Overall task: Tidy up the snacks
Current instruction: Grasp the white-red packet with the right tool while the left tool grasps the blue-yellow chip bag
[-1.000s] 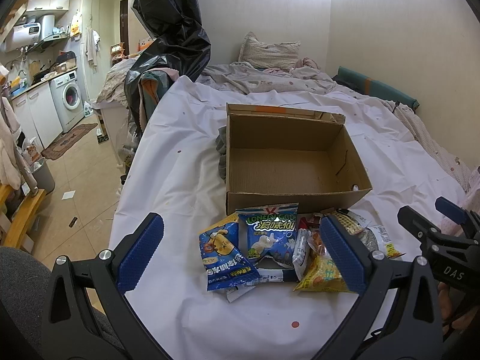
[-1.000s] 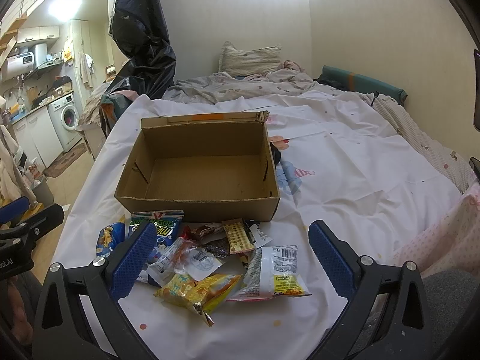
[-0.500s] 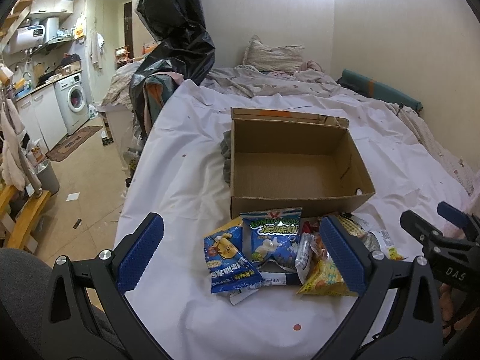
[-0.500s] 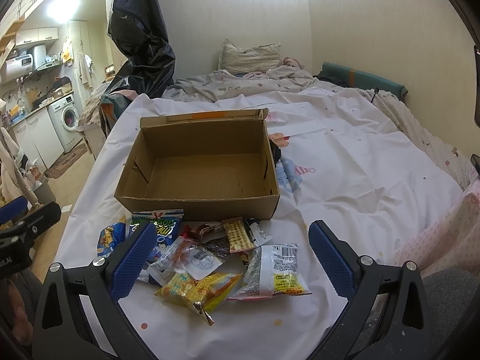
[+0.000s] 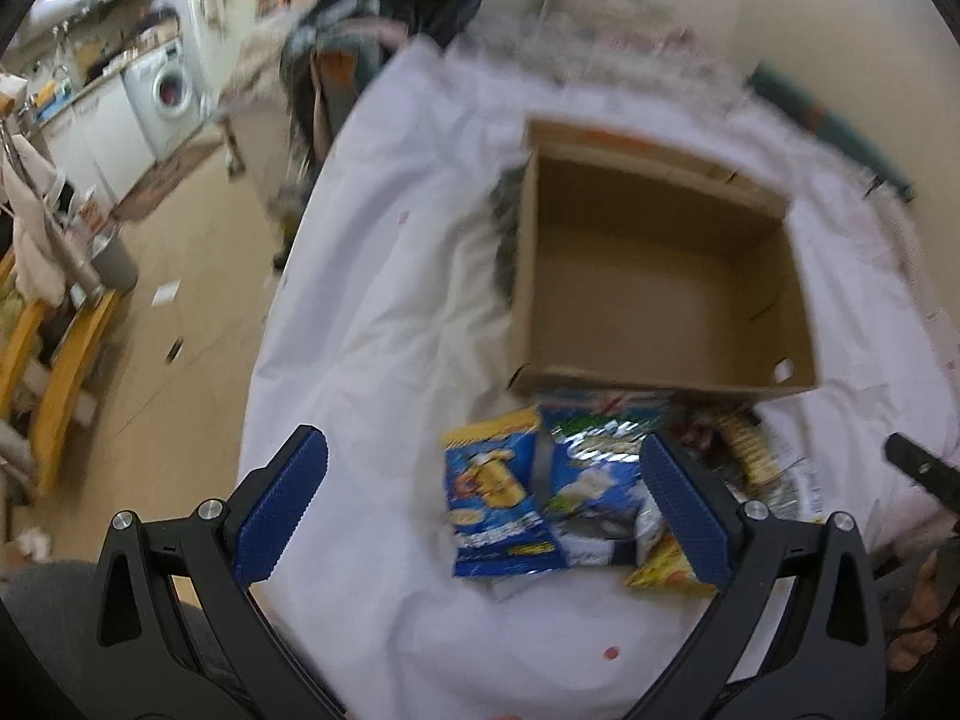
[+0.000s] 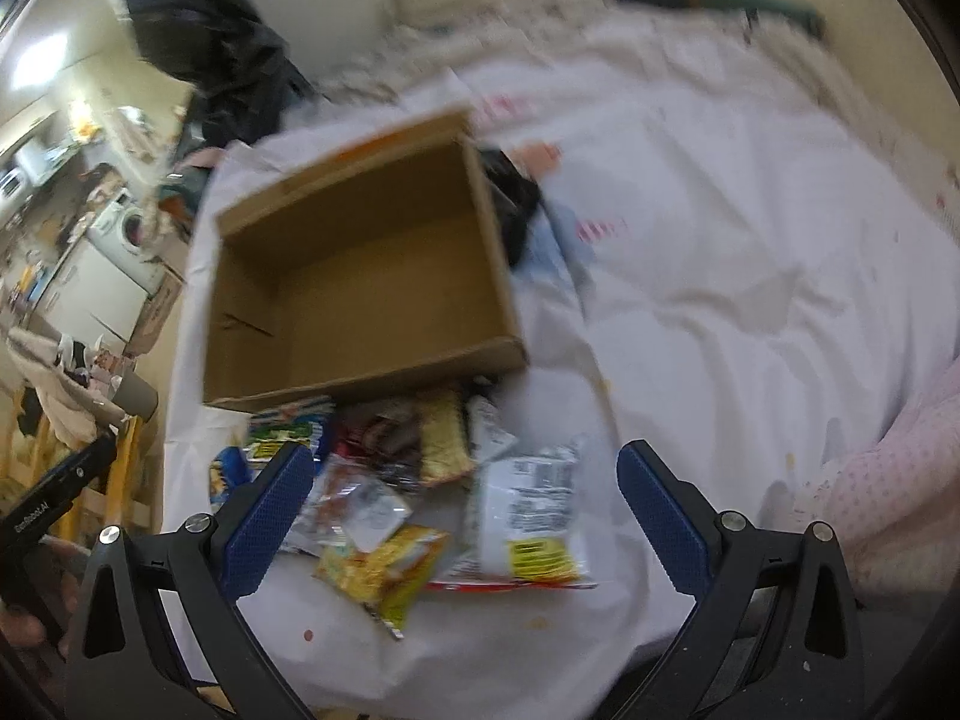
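An empty open cardboard box [image 5: 654,276] stands on a white sheet; it also shows in the right wrist view [image 6: 360,276]. A pile of snack packets lies just in front of it: a blue packet [image 5: 495,504], a blue-green packet [image 5: 591,462], a yellow packet [image 6: 384,564], a white packet [image 6: 531,516] and a tan packet [image 6: 443,438]. My left gripper [image 5: 480,510] is open and empty, above the blue packets. My right gripper [image 6: 465,516] is open and empty, above the yellow and white packets. Both views are blurred.
The sheet [image 6: 750,252] covers a bed that runs to the wall. Its left edge drops to a tiled floor [image 5: 180,312] with a washing machine [image 5: 168,90] and yellow wooden frame [image 5: 66,372]. A black bag [image 6: 198,42] hangs behind the box. A dark cloth [image 6: 510,204] lies right of the box.
Both grippers have tilted downward and moved closer over the snack pile, so the box and packets look larger. Both stay open and empty. Nothing on the sheet has moved.
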Demonstrator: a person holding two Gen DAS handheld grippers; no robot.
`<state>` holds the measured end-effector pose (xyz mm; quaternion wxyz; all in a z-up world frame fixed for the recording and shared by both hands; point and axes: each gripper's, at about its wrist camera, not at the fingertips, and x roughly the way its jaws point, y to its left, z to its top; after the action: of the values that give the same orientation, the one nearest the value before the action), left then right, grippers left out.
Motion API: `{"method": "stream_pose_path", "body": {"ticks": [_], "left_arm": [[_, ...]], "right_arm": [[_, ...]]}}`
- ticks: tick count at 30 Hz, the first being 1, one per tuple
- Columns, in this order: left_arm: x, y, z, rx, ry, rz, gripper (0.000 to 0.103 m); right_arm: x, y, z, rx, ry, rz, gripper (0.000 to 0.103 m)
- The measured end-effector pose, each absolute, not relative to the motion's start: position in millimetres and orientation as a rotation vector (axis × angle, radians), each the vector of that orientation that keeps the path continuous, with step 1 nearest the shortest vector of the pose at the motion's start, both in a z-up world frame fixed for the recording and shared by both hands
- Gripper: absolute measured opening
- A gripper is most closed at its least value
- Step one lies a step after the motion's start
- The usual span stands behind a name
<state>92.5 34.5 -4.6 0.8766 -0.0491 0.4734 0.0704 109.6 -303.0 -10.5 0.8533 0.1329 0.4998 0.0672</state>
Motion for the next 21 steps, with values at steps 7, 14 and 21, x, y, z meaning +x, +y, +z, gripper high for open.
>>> {"method": "stream_pose_path", "body": {"ticks": [7,14,21], "left_arm": [[120,45,-24,-0.103,1.053,0.184,0.103],[131,48,-43,-0.141,1.114,0.192,0.103],[132,49,-55,-0.149,1.135,0.166,0.103]], "right_arm": [[156,-319,-71,0.214,1.399,0.125,0.103],[162,-303,-128,0.205,1.548,0.151,0.088],[157,-290,-142,0.191,1.591,0.215,0.067]]}}
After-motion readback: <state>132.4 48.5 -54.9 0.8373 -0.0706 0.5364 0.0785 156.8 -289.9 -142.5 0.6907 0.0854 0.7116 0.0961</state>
